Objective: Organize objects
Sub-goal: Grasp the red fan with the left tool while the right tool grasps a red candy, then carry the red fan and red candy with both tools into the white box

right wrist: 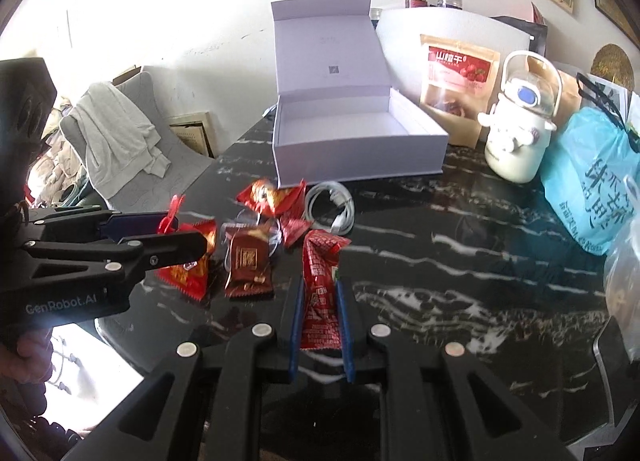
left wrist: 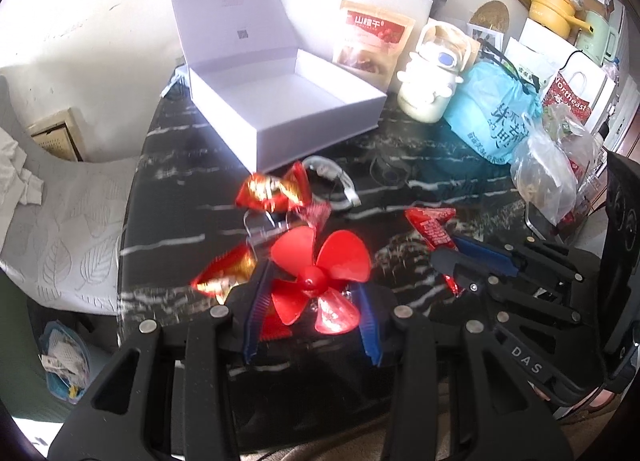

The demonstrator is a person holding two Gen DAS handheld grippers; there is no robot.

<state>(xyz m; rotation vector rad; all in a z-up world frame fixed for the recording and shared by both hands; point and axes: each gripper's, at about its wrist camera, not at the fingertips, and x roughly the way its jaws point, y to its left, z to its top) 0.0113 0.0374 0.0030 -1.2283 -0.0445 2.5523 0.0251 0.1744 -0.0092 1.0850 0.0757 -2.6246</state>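
My left tongs (left wrist: 312, 313) cover the lower blades of the red fan (left wrist: 316, 277). The candy (left wrist: 272, 191) beyond it is blurred. My right tongs (right wrist: 320, 325) hide the red packet's (right wrist: 320, 281) sides.

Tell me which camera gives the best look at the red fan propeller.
The left wrist view. There the red fan propeller sits between the left gripper fingers, blades and hub fully visible. In the right wrist view the left gripper comes in from the side and hides nearly all of it; only a red sliver shows.
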